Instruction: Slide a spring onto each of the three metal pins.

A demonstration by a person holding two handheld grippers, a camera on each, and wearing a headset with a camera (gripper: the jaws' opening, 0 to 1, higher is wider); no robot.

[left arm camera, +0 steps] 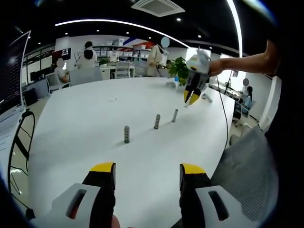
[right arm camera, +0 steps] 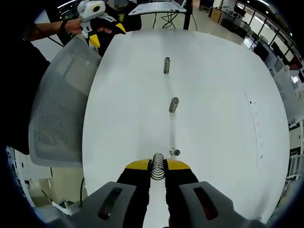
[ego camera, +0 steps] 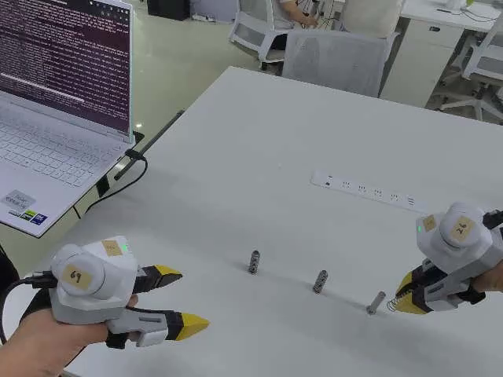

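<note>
R gripper (ego camera: 406,298): jaws pinched on a spring (right arm camera: 157,168), coil crosswise between tips. Held low, tips angled down at the surface (ego camera: 259,173). Spring sits just beside the bare pin (ego camera: 376,302), not on it. Other two pins (ego camera: 254,261) (ego camera: 320,281) each carry a spring, upright in a row. L gripper (ego camera: 184,299): jaws wide apart, nothing held, roughly level, well apart from pins; hand (ego camera: 47,339) wrapped underneath.

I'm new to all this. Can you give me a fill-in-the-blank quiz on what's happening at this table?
1. The right gripper is shut on a ____.
2. The left gripper has its jaws ____, holding nothing.
3. Counting the first pin and middle pin, ____ pins are already fitted; the third pin is bare.

Missing words: spring; open; two.
</note>
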